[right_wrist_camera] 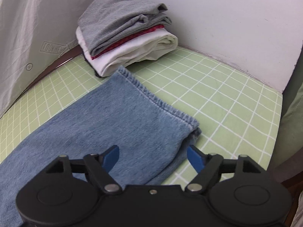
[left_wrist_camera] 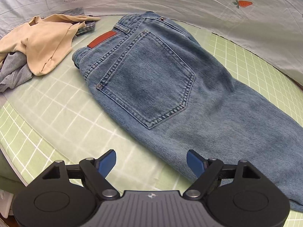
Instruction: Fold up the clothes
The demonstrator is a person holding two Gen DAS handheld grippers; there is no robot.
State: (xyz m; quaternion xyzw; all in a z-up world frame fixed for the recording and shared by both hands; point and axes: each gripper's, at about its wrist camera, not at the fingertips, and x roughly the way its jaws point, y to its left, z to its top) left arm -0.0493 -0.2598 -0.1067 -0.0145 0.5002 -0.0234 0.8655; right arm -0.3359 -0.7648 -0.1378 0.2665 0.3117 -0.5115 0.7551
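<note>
The left gripper (left_wrist_camera: 151,160) hovers with its blue fingers (left_wrist_camera: 107,162) spread wide apart and nothing between them, just above the near edge of the jeans (left_wrist_camera: 170,87) where the seat runs into the legs. The right gripper (right_wrist_camera: 153,158) is likewise spread and empty, poised over the leg end of the same jeans (right_wrist_camera: 106,121), its right finger hanging beside the near corner of the hem (right_wrist_camera: 157,102).

The jeans lie flat, folded lengthwise, on a green checked sheet (left_wrist_camera: 56,104), back pocket (left_wrist_camera: 149,81) facing up and the red waistband patch (left_wrist_camera: 102,40) toward the far left. The waistband ends just short of a pale printed cloth (left_wrist_camera: 170,0) that rises along the far side. On the near side, bare sheet runs along the whole length of the denim, so that edge is free.

Left of the waistband, a loose heap of unfolded clothes crowds the corner: a beige garment (left_wrist_camera: 39,43) on top, grey fabric (left_wrist_camera: 13,70) under it, a plaid piece (left_wrist_camera: 86,27) behind. A narrow strip of sheet separates it from the jeans.

Beyond the hem, a folded stack (right_wrist_camera: 128,37) sits in the corner against the white wall (right_wrist_camera: 227,19): grey on top, red in the middle, white beneath. The hem's far corner lies just beside the stack's base. To the right of the hem the sheet stays open up to the wall.
</note>
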